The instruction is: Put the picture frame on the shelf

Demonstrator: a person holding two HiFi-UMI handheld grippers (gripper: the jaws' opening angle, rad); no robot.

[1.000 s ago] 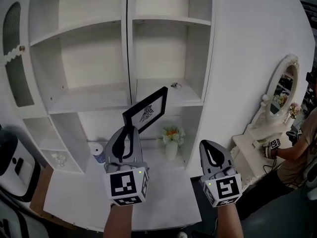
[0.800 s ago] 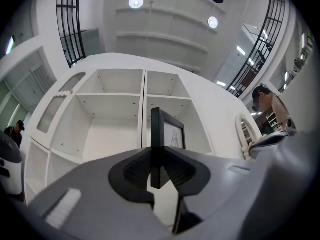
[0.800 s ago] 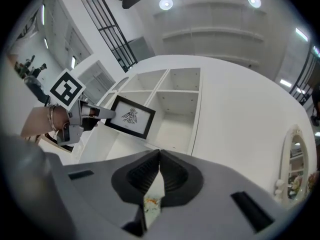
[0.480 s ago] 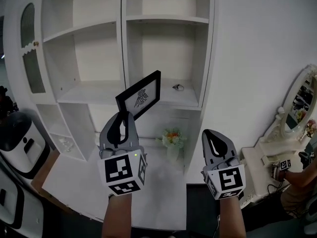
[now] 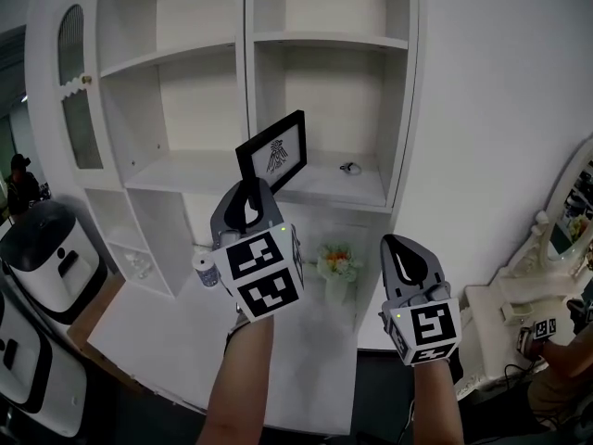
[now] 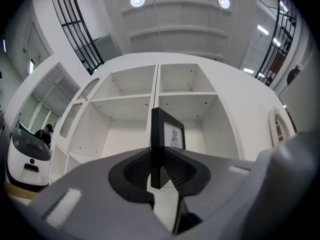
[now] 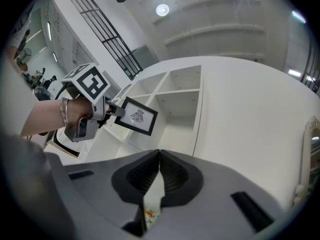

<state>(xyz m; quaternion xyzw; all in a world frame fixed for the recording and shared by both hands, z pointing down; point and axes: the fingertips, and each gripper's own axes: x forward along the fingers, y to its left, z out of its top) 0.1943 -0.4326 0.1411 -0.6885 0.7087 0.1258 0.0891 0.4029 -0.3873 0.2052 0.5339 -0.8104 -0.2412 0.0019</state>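
Note:
The picture frame (image 5: 274, 150) is black with a white print of a dark emblem. My left gripper (image 5: 248, 196) is shut on its lower left corner and holds it tilted in front of the white shelf unit (image 5: 243, 82), level with the middle shelf board (image 5: 320, 185). In the left gripper view the frame (image 6: 166, 132) stands edge-on between the jaws of the left gripper (image 6: 159, 170). My right gripper (image 5: 406, 265) hangs lower and to the right, shut and empty. From the right gripper (image 7: 159, 160) view I see the frame (image 7: 136, 116) and the left gripper (image 7: 113, 112) in a hand.
A small metal object (image 5: 350, 168) lies on the right middle shelf. A vase of flowers (image 5: 335, 269) and a small white roll (image 5: 206, 269) stand on the counter (image 5: 176, 341) below. A white appliance (image 5: 42, 248) stands at the left, a person (image 5: 18, 182) behind it.
My left gripper has lifted the frame up and towards the shelf; it now points more upward. The right gripper has shifted a little and stays shut.

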